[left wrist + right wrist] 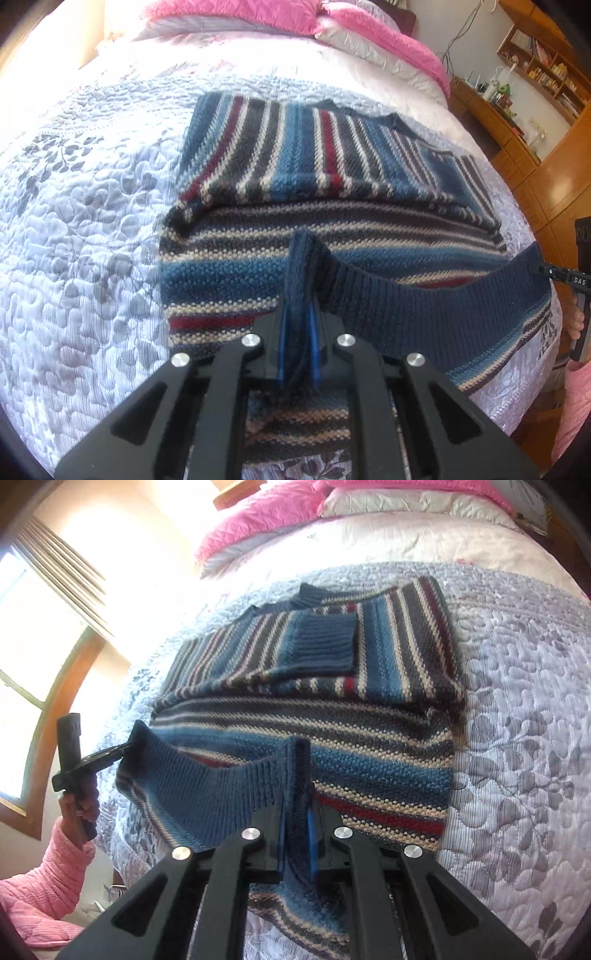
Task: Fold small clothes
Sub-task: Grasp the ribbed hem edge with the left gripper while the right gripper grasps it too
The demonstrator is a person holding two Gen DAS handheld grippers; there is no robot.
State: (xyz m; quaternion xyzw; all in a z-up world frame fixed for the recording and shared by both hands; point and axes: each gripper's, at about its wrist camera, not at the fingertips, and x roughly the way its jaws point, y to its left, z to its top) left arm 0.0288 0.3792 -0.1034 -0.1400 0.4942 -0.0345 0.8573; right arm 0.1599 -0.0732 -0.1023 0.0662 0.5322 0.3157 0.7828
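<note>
My left gripper is clamped nearly closed on the navy ribbed hem of the striped sweater. My right gripper pinches that same hem too, lifted, while the rest of the sweater lies on the quilt ahead of both jaws.

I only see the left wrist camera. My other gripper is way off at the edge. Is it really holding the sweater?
Observer: Yes. The right gripper is shut on the sweater's ribbed hem.
Operator: What's past my left gripper?
Observer: A window with a wooden frame, beyond the left gripper.
Operator: Who's holding that one?
Observer: A hand in a pink sleeve.
</note>
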